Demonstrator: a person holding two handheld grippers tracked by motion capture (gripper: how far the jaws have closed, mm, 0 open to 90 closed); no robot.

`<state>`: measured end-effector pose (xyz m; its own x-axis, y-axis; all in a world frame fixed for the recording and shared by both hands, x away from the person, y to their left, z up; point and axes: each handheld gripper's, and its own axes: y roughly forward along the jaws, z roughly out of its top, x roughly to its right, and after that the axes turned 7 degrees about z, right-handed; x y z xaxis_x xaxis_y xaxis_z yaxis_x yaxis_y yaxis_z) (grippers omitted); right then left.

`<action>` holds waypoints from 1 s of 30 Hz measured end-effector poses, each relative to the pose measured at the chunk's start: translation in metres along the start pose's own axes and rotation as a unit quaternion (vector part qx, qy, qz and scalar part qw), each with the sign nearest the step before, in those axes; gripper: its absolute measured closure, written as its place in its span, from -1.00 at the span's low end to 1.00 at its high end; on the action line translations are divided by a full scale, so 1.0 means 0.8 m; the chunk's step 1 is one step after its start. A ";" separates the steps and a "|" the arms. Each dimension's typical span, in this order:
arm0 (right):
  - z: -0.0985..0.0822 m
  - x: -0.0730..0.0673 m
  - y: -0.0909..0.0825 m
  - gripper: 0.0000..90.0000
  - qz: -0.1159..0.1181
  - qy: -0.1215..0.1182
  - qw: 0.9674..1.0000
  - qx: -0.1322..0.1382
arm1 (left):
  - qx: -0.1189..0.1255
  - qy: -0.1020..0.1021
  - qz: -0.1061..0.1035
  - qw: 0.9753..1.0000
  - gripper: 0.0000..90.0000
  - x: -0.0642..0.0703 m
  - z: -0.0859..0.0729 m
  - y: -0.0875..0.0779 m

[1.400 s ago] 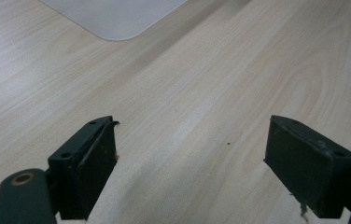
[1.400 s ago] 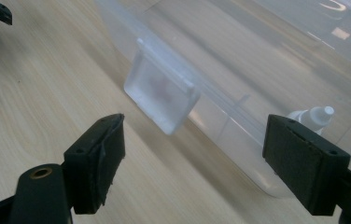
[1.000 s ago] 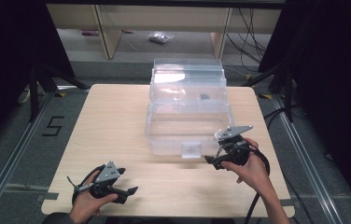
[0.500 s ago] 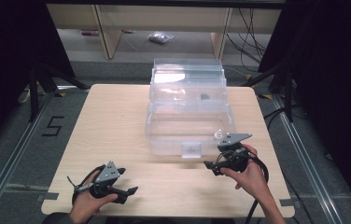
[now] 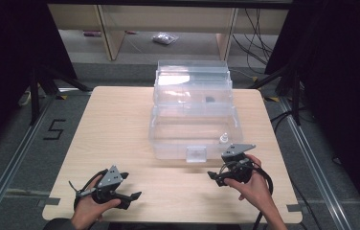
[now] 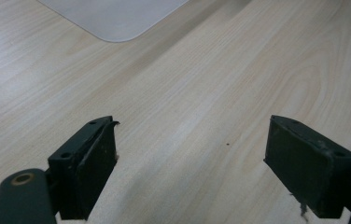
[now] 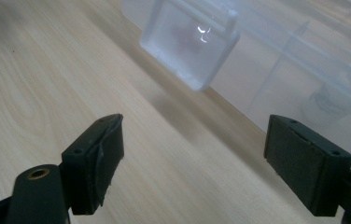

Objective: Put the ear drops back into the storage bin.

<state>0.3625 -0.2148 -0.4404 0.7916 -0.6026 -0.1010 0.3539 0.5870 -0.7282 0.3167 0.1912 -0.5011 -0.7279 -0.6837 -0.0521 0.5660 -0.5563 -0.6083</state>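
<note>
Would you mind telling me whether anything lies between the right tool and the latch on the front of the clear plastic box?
Nothing visible does. The right tool hangs open just above the bare wooden table, and in its own view only tabletop separates its jaws from the latch on the clear plastic box.

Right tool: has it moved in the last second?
Yes. The right tool has pulled back from the clear box toward the table's near edge, jaws open and empty.

table [image 5: 120, 124]: light wood | floor mark "5" [image 5: 53, 130]: left of table | shelf [image 5: 168, 19]: behind | bag [image 5: 162, 39]: on floor
</note>
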 end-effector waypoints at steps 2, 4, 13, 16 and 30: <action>-0.003 -0.001 0.003 -0.54 0.001 0.000 1.000 -0.002 | 0.000 0.001 0.000 1.000 -0.64 0.000 0.000 0.000; -0.007 -0.001 0.004 -0.54 0.004 0.004 1.000 -0.013 | 0.000 0.000 0.000 1.000 -0.65 0.000 0.000 0.000; -0.027 -0.004 0.019 -0.55 0.010 0.000 1.000 -0.019 | -0.001 0.001 0.000 1.000 -0.64 0.000 0.000 0.000; -0.030 -0.007 0.019 -0.55 0.014 0.007 1.000 -0.025 | 0.000 0.001 0.000 1.000 -0.64 0.000 0.000 0.000; -0.042 -0.013 0.016 -0.59 0.016 0.010 1.000 -0.019 | 0.004 -0.005 0.000 1.000 -0.64 0.001 0.000 0.001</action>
<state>0.3416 -0.2193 -0.4713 0.7913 -0.5957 -0.1379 0.3096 0.5848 -0.7498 0.3163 0.1901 -0.5016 -0.7234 -0.6890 -0.0442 0.5695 -0.5594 -0.6022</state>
